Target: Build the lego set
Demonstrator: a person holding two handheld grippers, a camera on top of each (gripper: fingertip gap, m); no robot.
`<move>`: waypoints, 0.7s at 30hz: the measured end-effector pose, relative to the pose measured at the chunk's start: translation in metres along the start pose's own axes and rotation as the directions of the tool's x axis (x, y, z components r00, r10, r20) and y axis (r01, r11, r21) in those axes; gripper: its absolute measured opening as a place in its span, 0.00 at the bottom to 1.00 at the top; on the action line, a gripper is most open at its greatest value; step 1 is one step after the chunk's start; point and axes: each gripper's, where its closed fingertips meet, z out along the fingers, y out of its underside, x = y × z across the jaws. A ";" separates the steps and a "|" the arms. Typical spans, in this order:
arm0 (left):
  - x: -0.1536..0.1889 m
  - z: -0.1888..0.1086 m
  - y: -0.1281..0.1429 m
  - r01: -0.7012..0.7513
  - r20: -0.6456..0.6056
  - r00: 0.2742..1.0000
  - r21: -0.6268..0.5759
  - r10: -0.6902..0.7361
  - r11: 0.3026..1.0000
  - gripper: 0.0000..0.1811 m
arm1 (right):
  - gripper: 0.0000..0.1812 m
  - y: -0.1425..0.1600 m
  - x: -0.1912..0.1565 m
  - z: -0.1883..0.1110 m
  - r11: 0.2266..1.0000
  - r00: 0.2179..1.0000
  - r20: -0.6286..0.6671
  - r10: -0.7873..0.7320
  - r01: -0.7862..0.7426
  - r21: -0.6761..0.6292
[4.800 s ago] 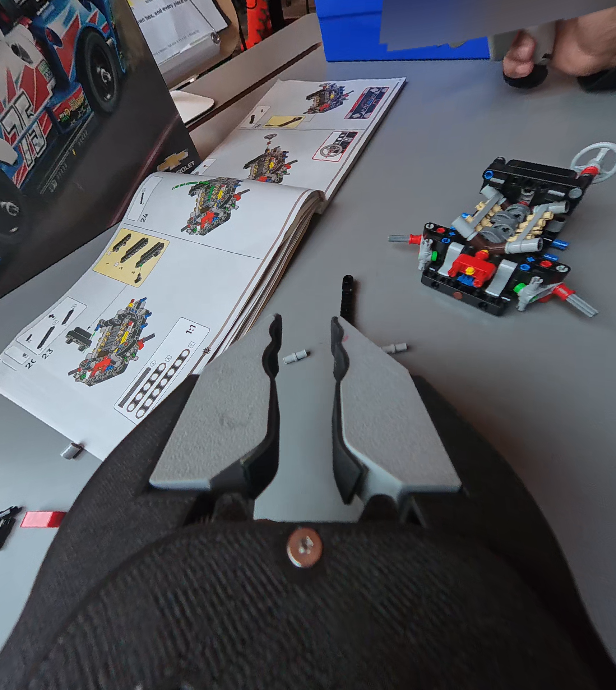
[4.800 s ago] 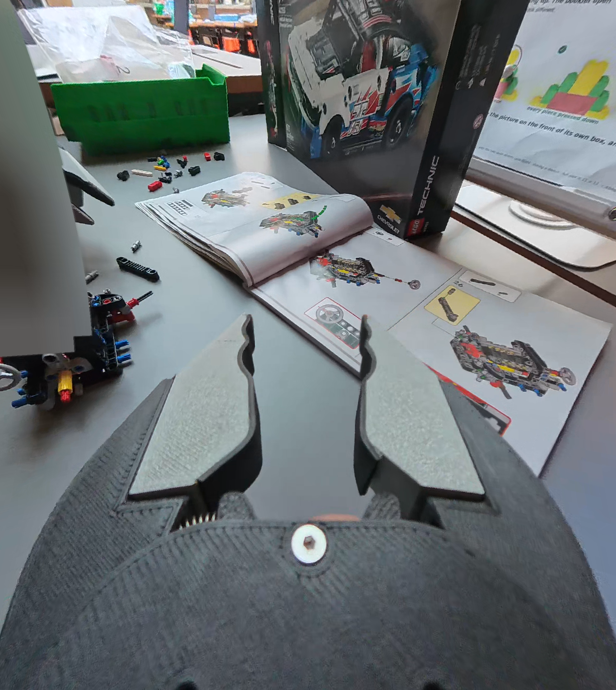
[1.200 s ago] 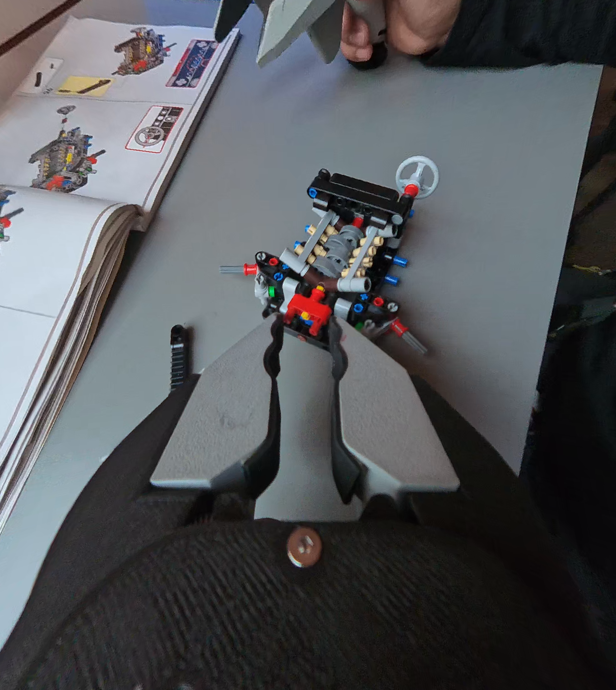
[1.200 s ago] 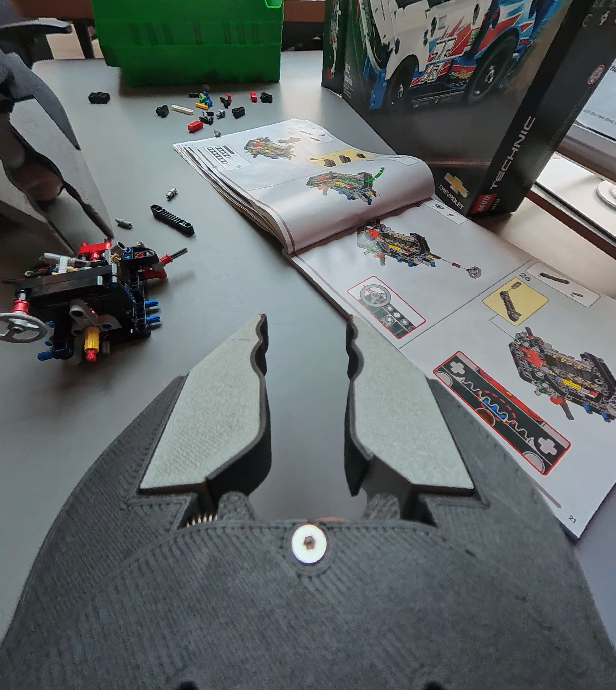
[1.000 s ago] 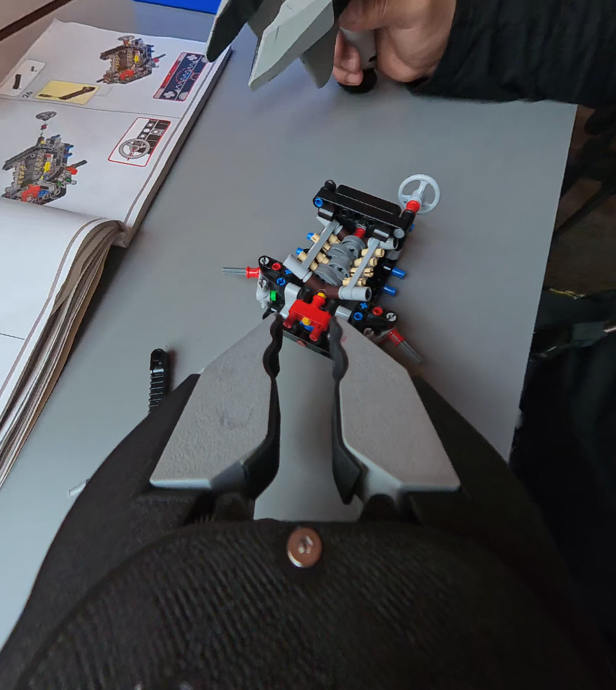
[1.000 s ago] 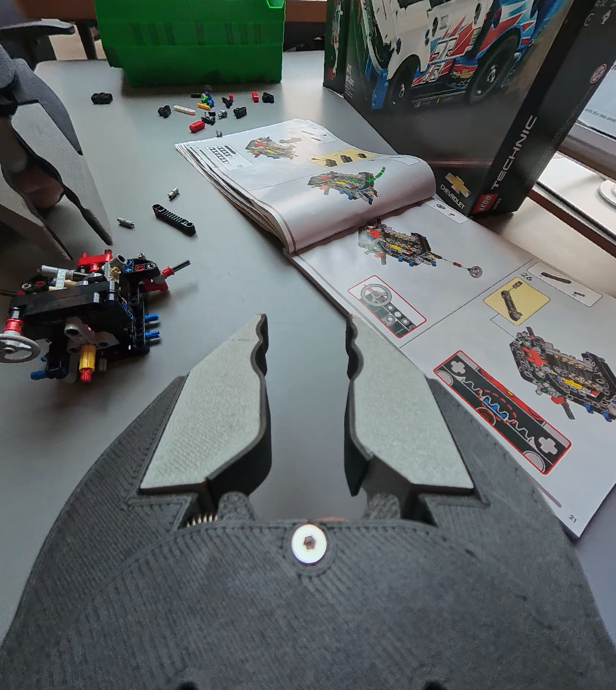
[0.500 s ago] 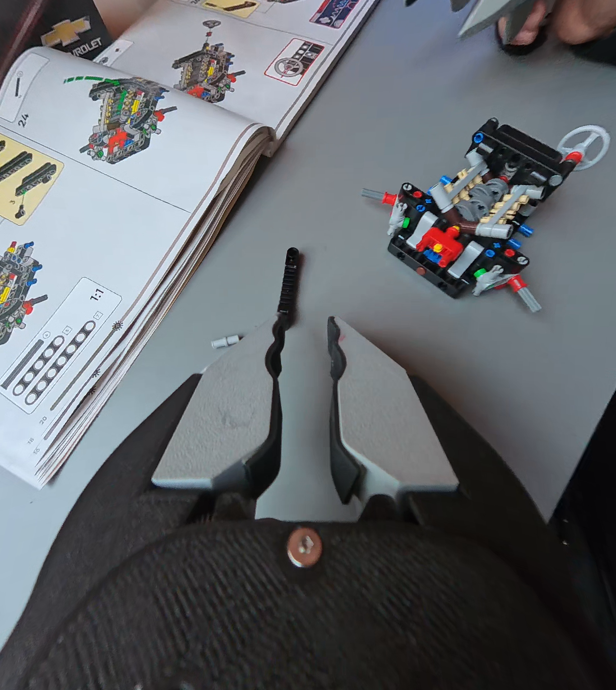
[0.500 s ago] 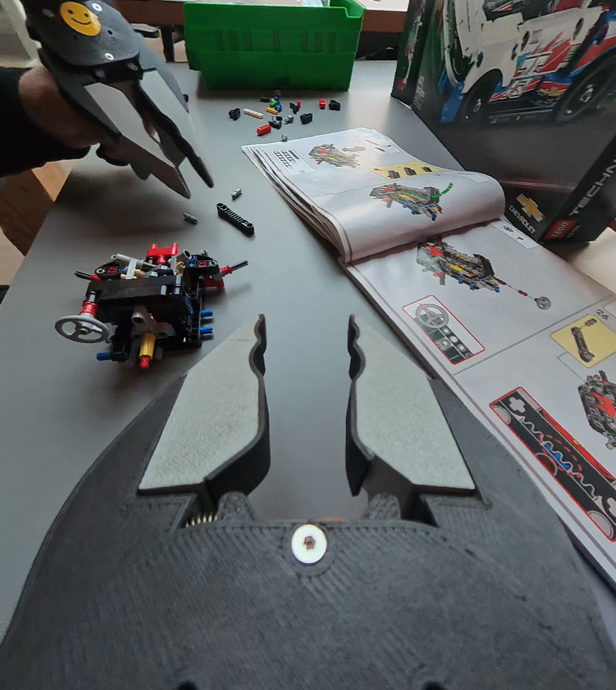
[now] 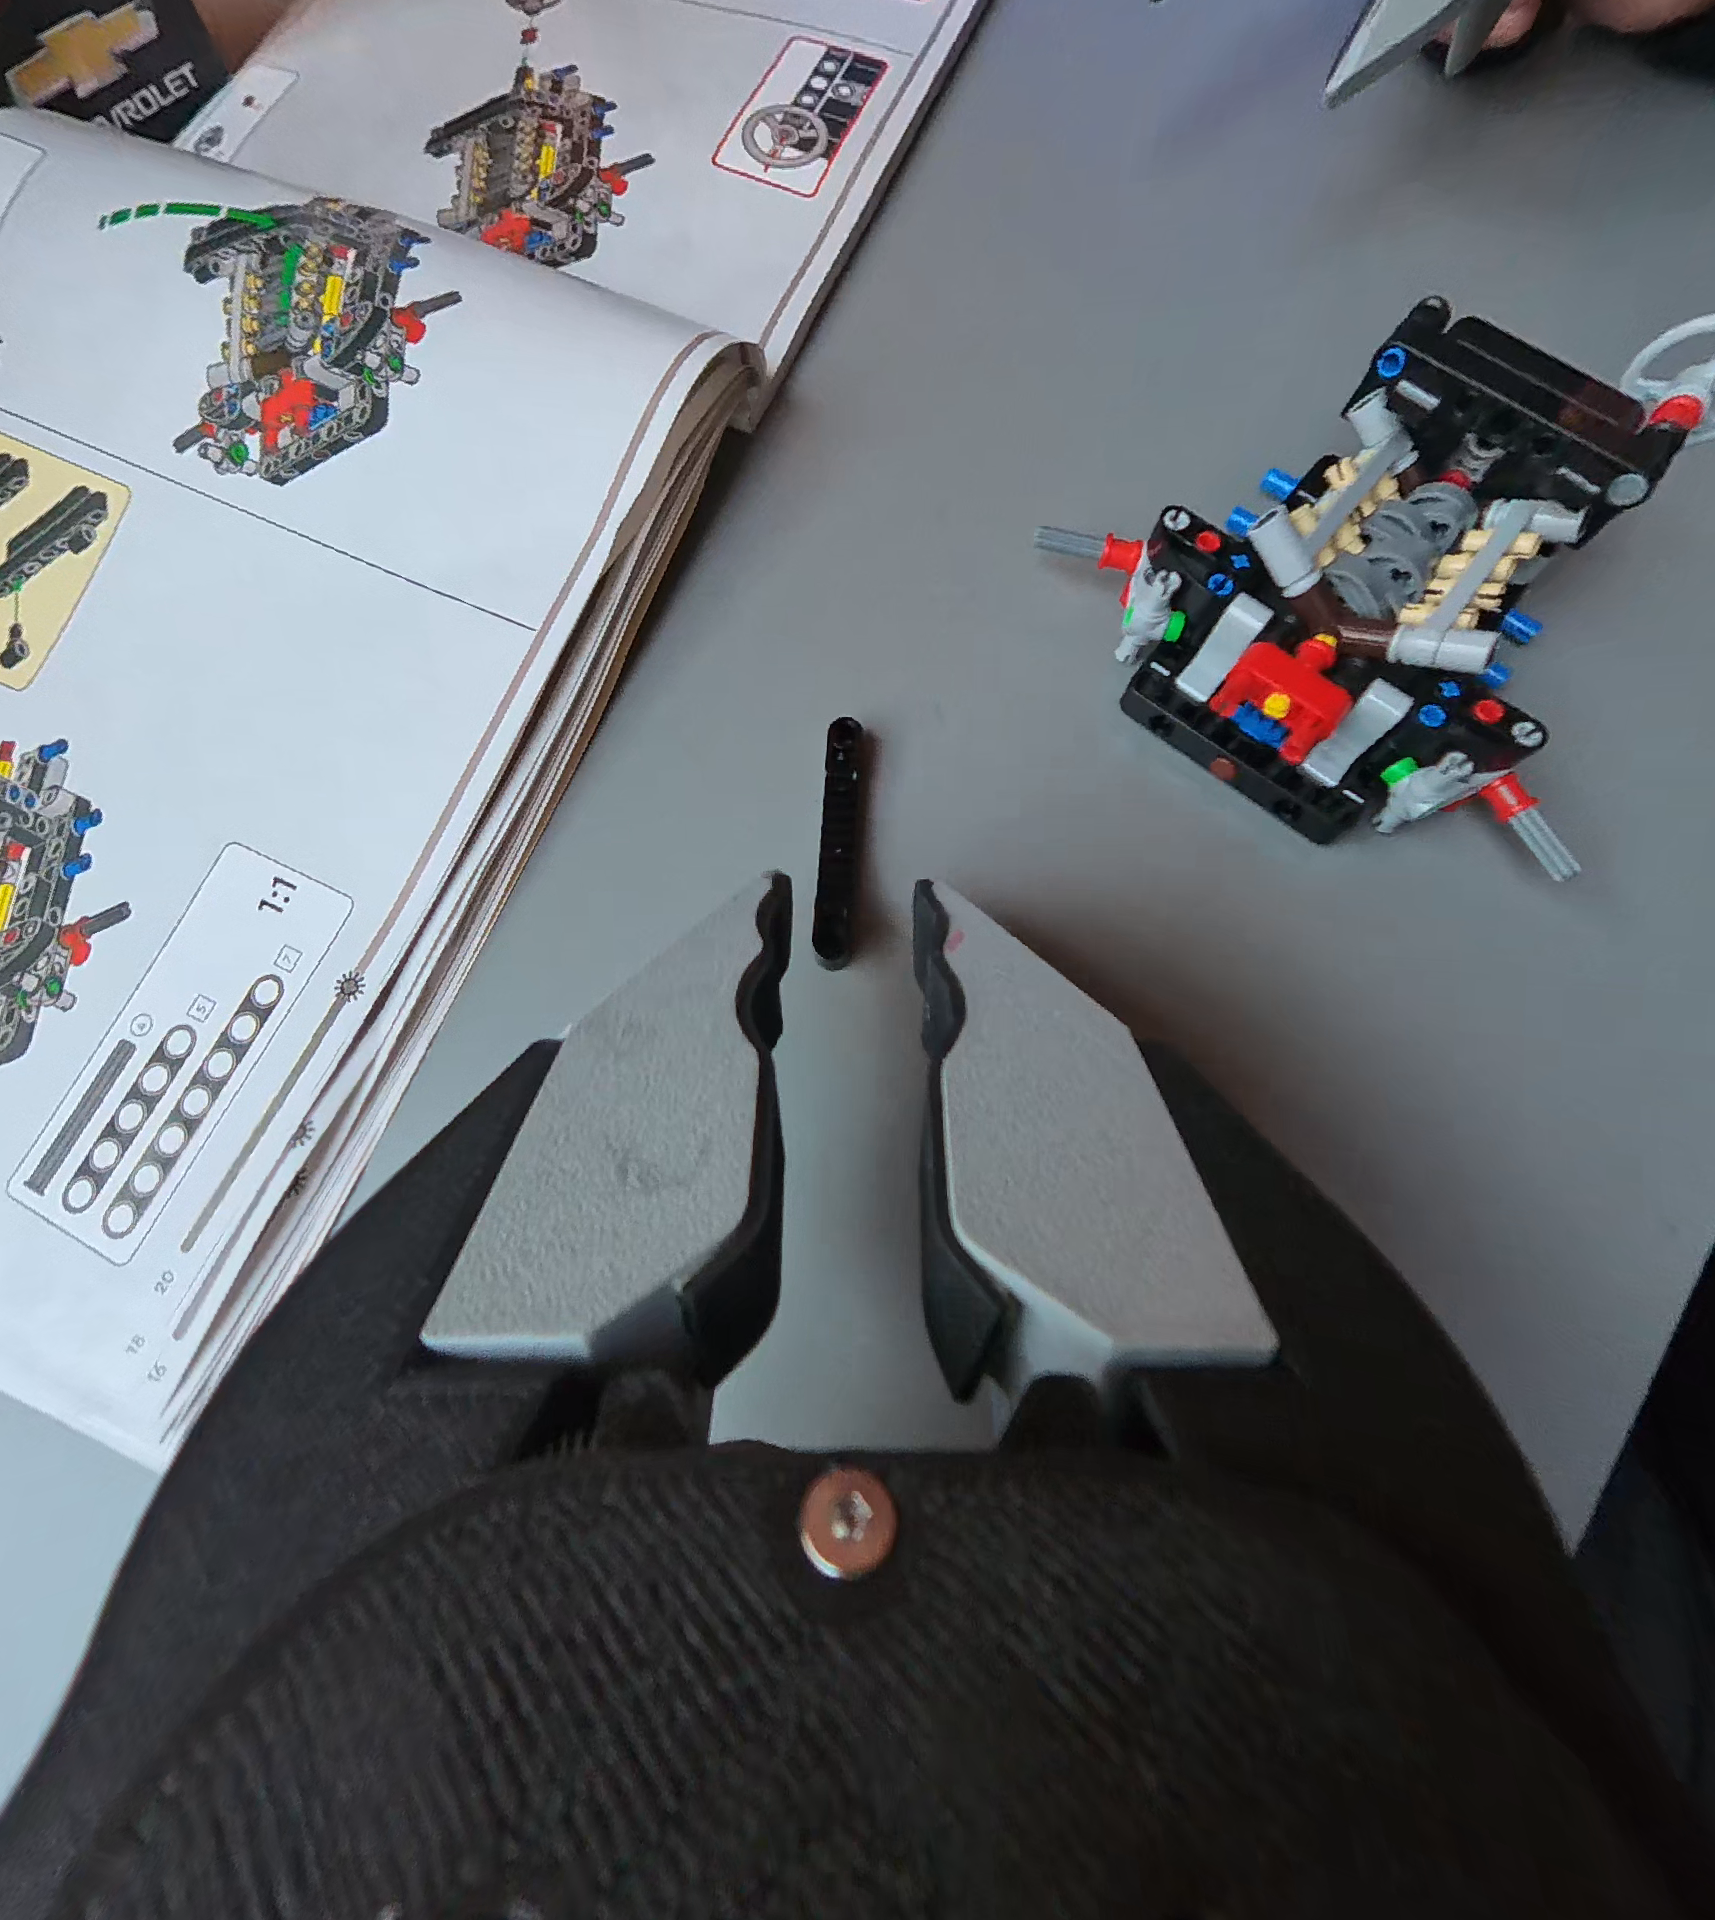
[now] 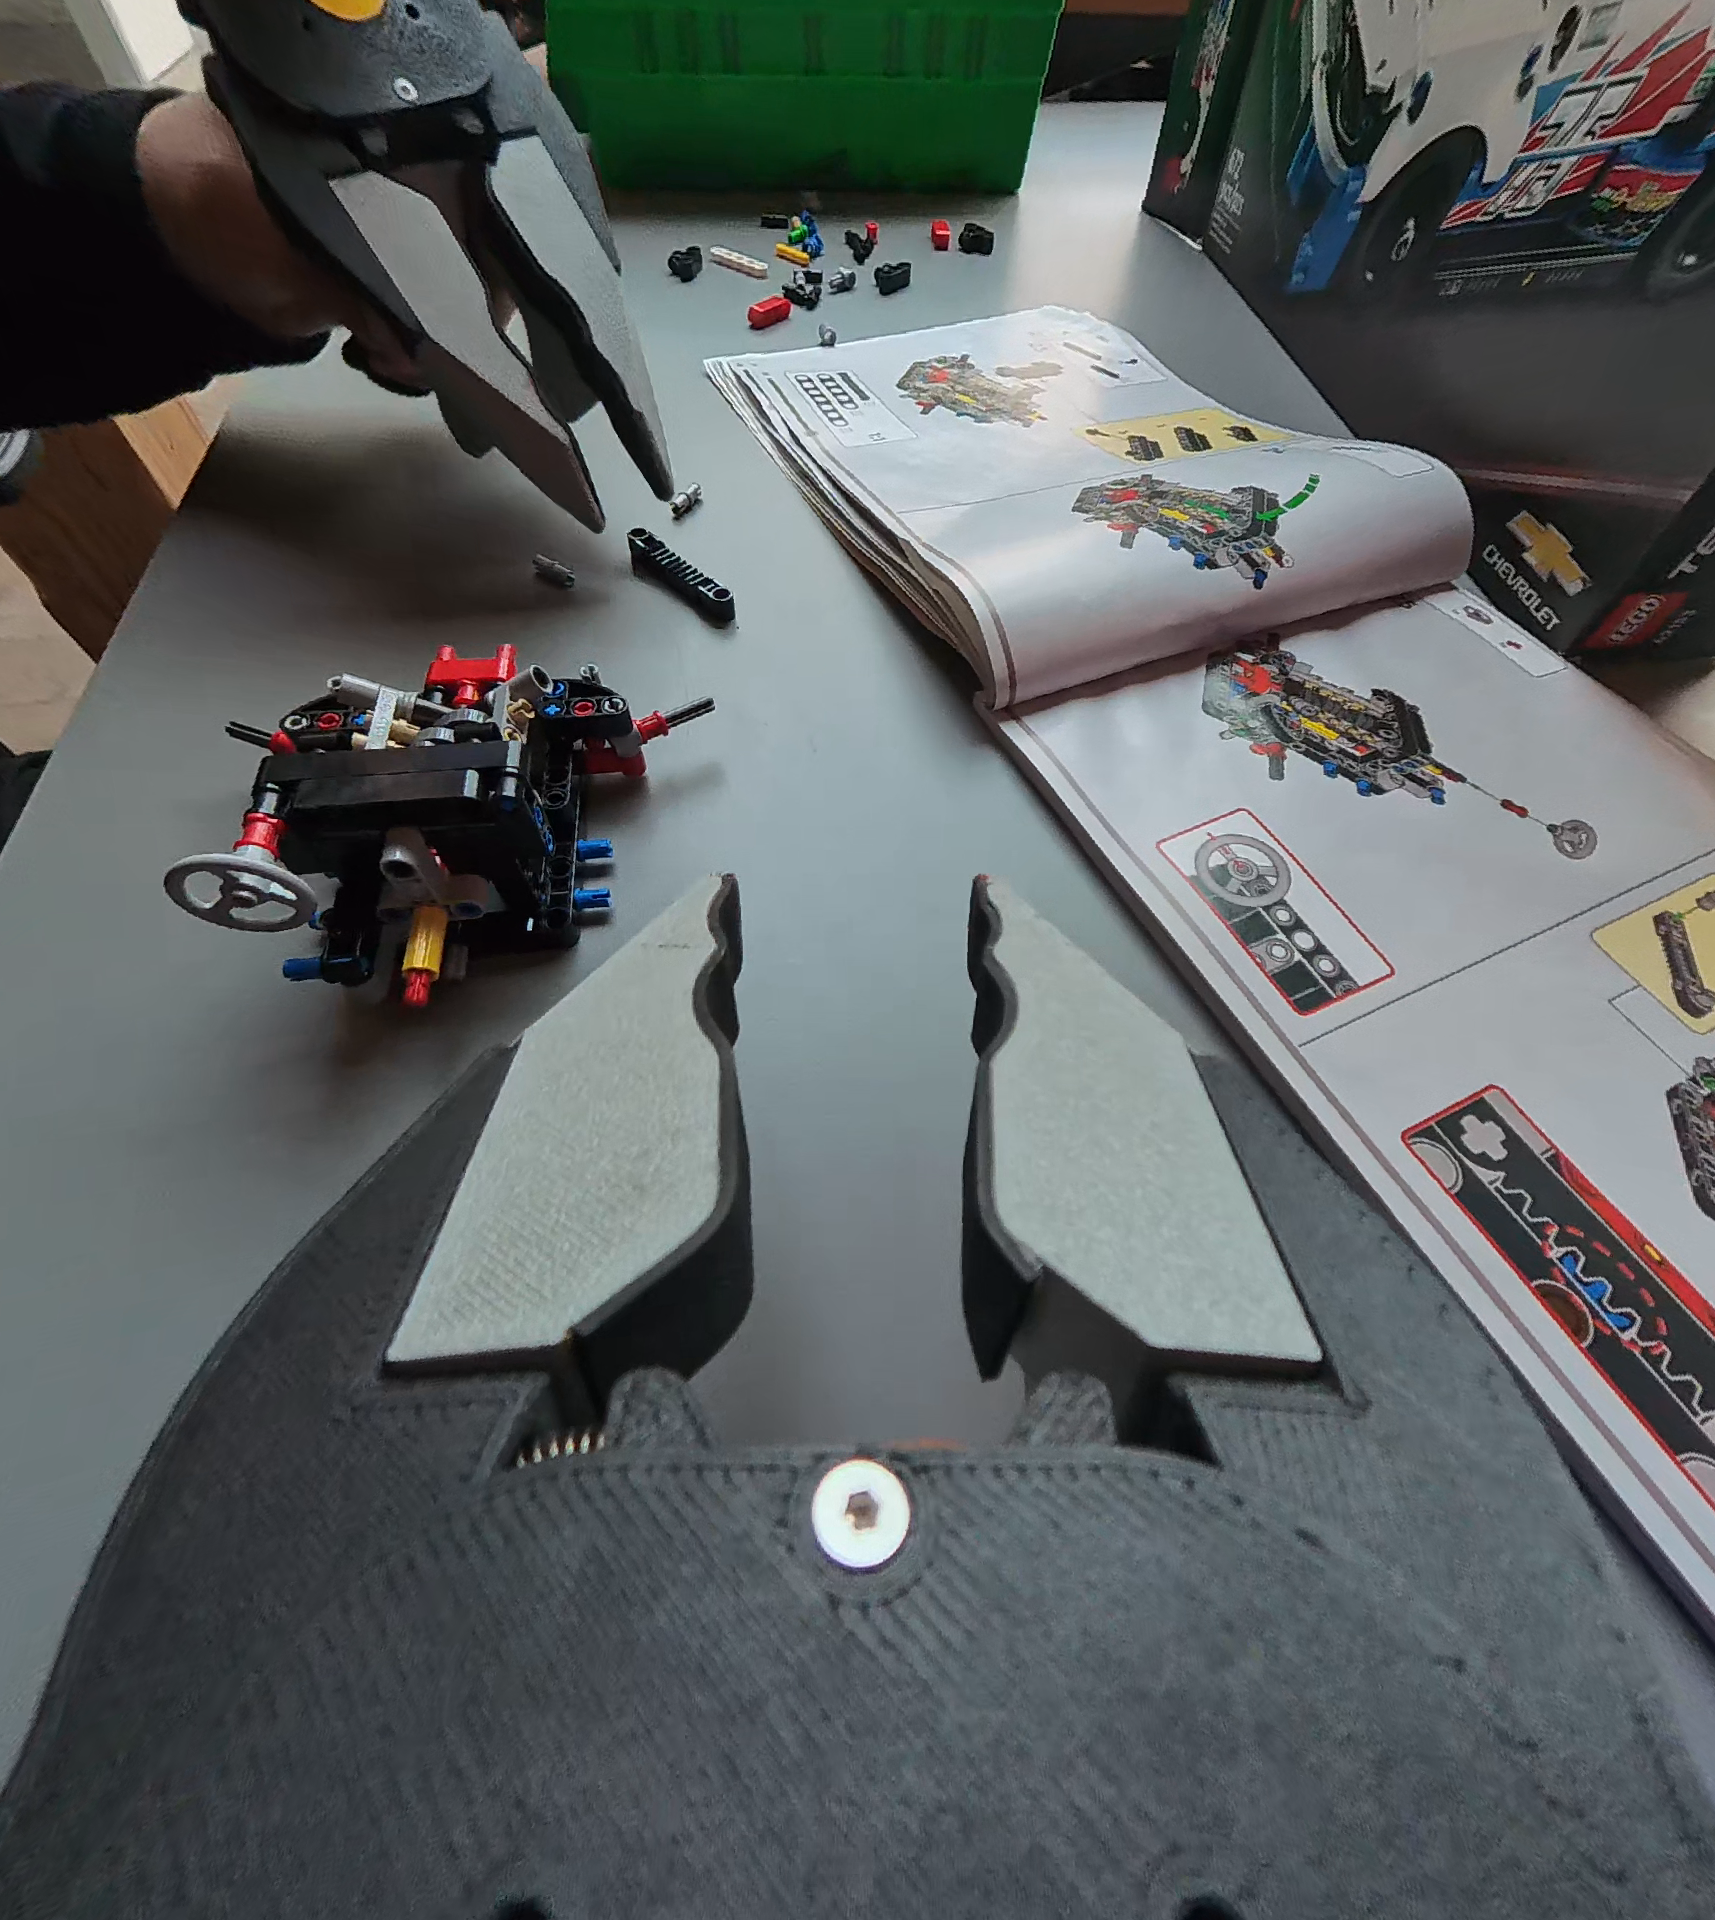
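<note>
A partly built Lego chassis (image 9: pixel 1352 603) with a grey steering wheel (image 9: pixel 1710 374) sits on the grey table; it also shows in the right wrist view (image 10: pixel 417 790). A loose black beam (image 9: pixel 840 831) lies flat between the chassis and the instruction booklet (image 9: pixel 313 520). My left gripper (image 9: pixel 848 904) is open, its tips on either side of the beam's near end, not closed on it. In the right wrist view the left gripper (image 10: pixel 624 499) hovers just over the beam (image 10: pixel 681 575). My right gripper (image 10: pixel 853 894) is open and empty, above the table near the chassis.
The open booklet (image 10: pixel 1196 540) lies right of the chassis, with the set's box (image 10: pixel 1507 208) behind it. A green bin (image 10: pixel 801 94) and several loose small pieces (image 10: pixel 811 260) are at the far end. Two small grey pins (image 10: pixel 554 568) lie by the beam. The table edge (image 9: pixel 1663 1299) is close. My hands' fingertips stand some 20 centimetres from each other.
My left gripper has left the chassis and moved left to the black beam, which now lies between its tips. The right gripper stays open and has pulled back slightly.
</note>
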 end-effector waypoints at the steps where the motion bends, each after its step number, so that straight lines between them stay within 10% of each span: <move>1: -0.002 0.002 0.002 -0.004 -0.001 1.000 -0.021 0.004 1.000 0.11 | 0.23 0.000 0.000 0.000 1.000 1.000 -0.002 -0.002 0.002 0.001; 12: -0.023 0.023 -0.003 -0.270 0.034 0.961 -0.097 0.275 0.958 0.03 | 0.22 -0.008 0.004 0.008 1.000 0.999 0.031 0.019 -0.020 0.024; 21: -0.025 0.037 -0.075 -0.825 0.358 0.530 0.006 0.769 0.566 0.03 | 0.24 -0.024 0.014 0.024 0.989 0.988 0.098 0.116 -0.124 0.076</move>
